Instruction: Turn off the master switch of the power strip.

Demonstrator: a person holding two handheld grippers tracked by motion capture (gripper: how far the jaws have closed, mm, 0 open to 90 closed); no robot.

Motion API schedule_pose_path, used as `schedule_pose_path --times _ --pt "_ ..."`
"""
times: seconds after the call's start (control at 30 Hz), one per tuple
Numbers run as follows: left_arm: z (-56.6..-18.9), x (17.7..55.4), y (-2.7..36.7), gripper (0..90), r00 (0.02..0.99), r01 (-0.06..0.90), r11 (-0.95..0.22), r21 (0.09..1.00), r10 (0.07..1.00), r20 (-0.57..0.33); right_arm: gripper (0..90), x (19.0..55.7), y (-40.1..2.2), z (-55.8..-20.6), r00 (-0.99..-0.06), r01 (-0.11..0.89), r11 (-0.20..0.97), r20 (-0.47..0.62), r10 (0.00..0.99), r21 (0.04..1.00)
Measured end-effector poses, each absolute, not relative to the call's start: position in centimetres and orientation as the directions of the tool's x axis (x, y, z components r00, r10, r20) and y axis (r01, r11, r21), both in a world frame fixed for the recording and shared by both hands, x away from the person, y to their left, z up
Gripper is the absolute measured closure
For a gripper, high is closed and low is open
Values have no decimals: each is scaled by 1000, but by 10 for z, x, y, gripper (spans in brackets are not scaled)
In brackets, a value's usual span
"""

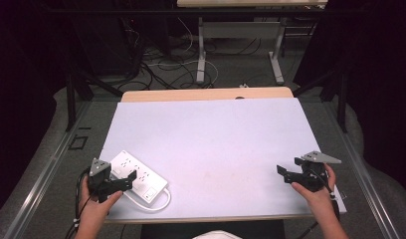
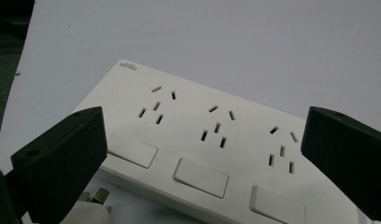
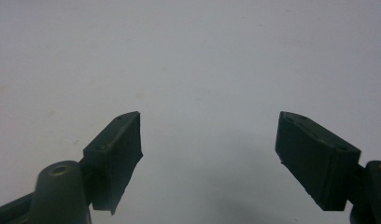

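Note:
A white power strip [image 1: 138,174] lies at the front left of the white table [image 1: 211,139], its cord [image 1: 158,203] looping along its near side. In the left gripper view the power strip [image 2: 202,154] shows three socket groups and three rocker switches, with a white plug [image 2: 93,207] at the bottom edge. My left gripper [image 1: 122,177] hovers over the strip's near left end, jaws wide apart and not touching it [image 2: 202,158]. My right gripper [image 1: 288,172] stands open above bare table at the front right, nothing between its jaws [image 3: 209,154].
A wooden strip [image 1: 206,94] borders the table's far edge. Beyond it stand metal desk legs [image 1: 201,50] and tangled cables [image 1: 161,69] on the floor. Dark frame posts [image 1: 70,99] flank the table on both sides.

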State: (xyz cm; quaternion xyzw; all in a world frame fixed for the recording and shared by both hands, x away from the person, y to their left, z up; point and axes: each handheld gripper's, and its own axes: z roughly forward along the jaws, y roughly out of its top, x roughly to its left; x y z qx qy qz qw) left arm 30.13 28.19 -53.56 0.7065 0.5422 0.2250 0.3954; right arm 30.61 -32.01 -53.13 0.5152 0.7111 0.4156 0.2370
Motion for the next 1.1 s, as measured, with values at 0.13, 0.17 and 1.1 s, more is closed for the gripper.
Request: schedule_pose_path --times 0.13,0.17,1.1 --pt "-535 301 281 5 315 591 -98 801 942 -117 217 300 -328 -538 -340 530 122 78 937 839" --pt "-534 300 281 5 325 589 -110 801 939 -110 212 300 -329 -540 -333 528 119 77 940 841" --pt "-532 299 287 25 300 610 -112 784 949 -98 202 300 -328 -547 -361 541 142 76 929 829"
